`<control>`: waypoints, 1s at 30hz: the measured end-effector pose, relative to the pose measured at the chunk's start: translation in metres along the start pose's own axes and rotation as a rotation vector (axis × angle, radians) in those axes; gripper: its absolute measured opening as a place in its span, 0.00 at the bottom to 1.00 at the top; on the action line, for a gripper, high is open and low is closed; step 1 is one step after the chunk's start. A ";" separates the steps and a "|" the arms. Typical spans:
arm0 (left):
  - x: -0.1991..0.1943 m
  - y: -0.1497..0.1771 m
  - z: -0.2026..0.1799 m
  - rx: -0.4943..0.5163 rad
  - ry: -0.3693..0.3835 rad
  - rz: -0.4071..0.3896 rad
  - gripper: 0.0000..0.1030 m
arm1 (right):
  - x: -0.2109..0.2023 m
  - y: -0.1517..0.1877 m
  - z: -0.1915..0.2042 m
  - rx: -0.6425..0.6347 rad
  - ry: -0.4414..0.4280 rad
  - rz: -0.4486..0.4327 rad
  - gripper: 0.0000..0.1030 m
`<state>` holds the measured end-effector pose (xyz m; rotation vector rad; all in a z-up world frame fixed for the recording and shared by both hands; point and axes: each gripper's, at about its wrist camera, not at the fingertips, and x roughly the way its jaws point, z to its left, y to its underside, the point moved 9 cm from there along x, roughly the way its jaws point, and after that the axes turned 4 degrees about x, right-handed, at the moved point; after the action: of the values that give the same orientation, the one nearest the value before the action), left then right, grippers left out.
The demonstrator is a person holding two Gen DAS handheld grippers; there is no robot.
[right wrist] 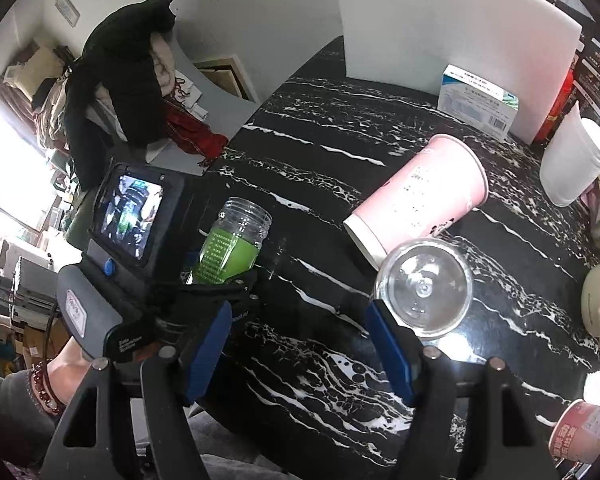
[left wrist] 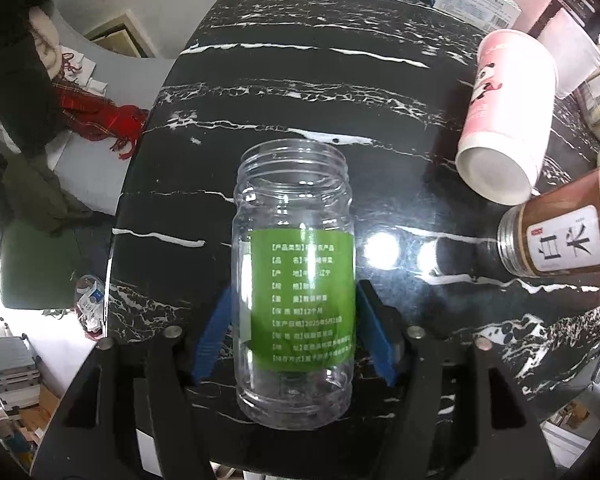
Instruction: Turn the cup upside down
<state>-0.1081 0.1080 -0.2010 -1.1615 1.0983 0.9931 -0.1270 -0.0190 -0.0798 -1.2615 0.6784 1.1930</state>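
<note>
A clear plastic jar with a green label [left wrist: 295, 280] is between the blue pads of my left gripper [left wrist: 293, 328], mouth pointing away from the camera. The pads press its sides. In the right wrist view the same jar [right wrist: 231, 248] is held by the left gripper above the black marble table [right wrist: 320, 152]. My right gripper [right wrist: 304, 352] is open and empty, its fingers wide apart over the table. A clear jar bottom [right wrist: 424, 292] stands just beyond its right finger.
A pink paper cup [left wrist: 504, 120] lies on its side on the table [left wrist: 300, 80], also in the right wrist view [right wrist: 420, 196]. A brown spice jar [left wrist: 564, 236] lies at the right. A white and blue box [right wrist: 480, 100] and a white cup [right wrist: 572, 164] stand at the back.
</note>
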 end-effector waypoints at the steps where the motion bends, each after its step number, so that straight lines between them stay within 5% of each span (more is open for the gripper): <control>1: -0.002 0.000 0.000 0.005 -0.002 -0.001 0.67 | -0.001 0.000 0.000 0.005 -0.001 -0.002 0.68; 18: -0.071 0.001 0.036 0.168 0.037 -0.074 0.70 | -0.034 0.012 0.021 0.190 0.124 -0.093 0.68; 30: -0.073 0.011 0.116 0.123 -0.021 -0.064 0.70 | 0.015 0.008 0.063 0.219 0.101 -0.090 0.68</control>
<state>-0.1180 0.2225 -0.1246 -1.0777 1.0834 0.8742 -0.1431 0.0447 -0.0814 -1.1609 0.7958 0.9589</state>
